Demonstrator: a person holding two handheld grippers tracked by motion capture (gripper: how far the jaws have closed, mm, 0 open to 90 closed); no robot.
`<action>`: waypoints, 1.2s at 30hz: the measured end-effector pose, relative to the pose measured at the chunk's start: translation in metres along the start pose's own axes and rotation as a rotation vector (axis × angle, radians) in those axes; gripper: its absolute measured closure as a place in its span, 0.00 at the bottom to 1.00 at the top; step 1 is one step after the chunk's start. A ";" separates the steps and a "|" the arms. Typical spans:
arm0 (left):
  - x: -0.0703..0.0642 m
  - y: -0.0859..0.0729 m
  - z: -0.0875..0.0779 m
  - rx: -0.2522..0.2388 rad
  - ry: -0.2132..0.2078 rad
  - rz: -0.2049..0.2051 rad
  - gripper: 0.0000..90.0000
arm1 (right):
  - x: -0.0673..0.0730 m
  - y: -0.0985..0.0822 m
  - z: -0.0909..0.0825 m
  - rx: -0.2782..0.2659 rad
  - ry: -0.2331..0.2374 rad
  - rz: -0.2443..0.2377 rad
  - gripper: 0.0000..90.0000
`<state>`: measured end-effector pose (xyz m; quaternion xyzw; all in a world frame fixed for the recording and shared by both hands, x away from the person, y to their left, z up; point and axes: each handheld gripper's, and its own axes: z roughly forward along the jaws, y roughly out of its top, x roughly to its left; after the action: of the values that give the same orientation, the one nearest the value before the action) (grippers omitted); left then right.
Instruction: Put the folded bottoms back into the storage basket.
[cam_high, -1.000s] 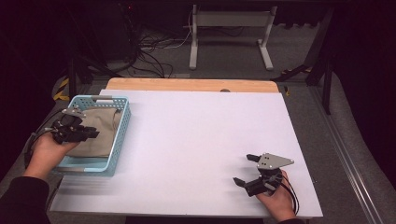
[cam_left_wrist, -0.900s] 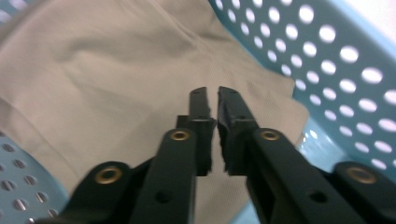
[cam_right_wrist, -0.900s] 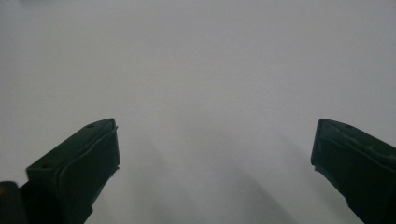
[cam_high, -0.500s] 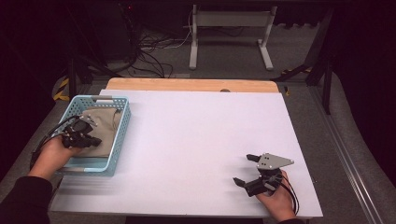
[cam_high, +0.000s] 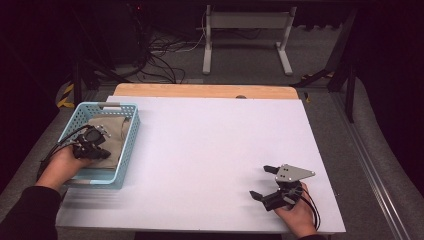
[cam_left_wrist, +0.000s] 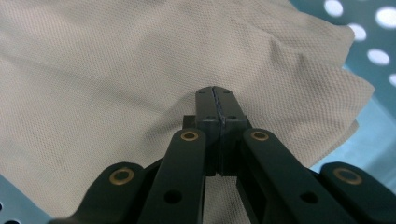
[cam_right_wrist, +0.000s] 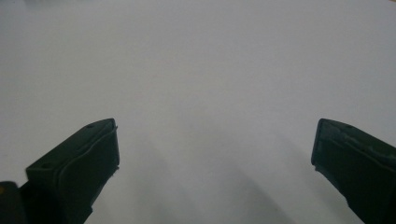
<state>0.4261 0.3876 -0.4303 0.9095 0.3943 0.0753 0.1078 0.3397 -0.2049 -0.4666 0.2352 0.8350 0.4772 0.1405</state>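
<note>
One container sits at the table's (cam_high: 210, 150) left edge: a light blue perforated basket (cam_high: 127, 150) with a beige cloth (cam_high: 114, 135) lying flat inside it. Your left gripper (cam_left_wrist: 215, 100) is down in that basket over the cloth, jaws pressed together, and I cannot tell whether any fabric is pinched between them. Your right gripper (cam_high: 264, 181) rests on the bare table near its right front corner, jaws spread wide and holding nothing.

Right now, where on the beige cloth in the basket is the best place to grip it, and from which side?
Probably its loose, wrinkled corner, approached from above: the cloth lies flat inside the blue basket, whose walls block sideways entry. The left gripper, jaws together, is already down at the fabric.
</note>
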 end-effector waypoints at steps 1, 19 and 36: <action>-0.002 -0.001 -0.001 0.025 0.000 0.018 1.00 | 0.000 0.000 0.000 0.001 0.000 0.000 0.02; -0.002 -0.018 -0.016 0.000 -0.060 0.012 0.99 | 0.000 0.000 0.000 0.004 -0.004 0.003 0.02; -0.017 -0.024 -0.068 -0.290 -0.033 -0.052 0.78 | 0.000 0.000 0.001 0.003 -0.002 0.002 0.02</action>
<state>0.3823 0.4006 -0.3717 0.8750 0.4007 0.1140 0.2465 0.3402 -0.2046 -0.4667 0.2365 0.8355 0.4757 0.1404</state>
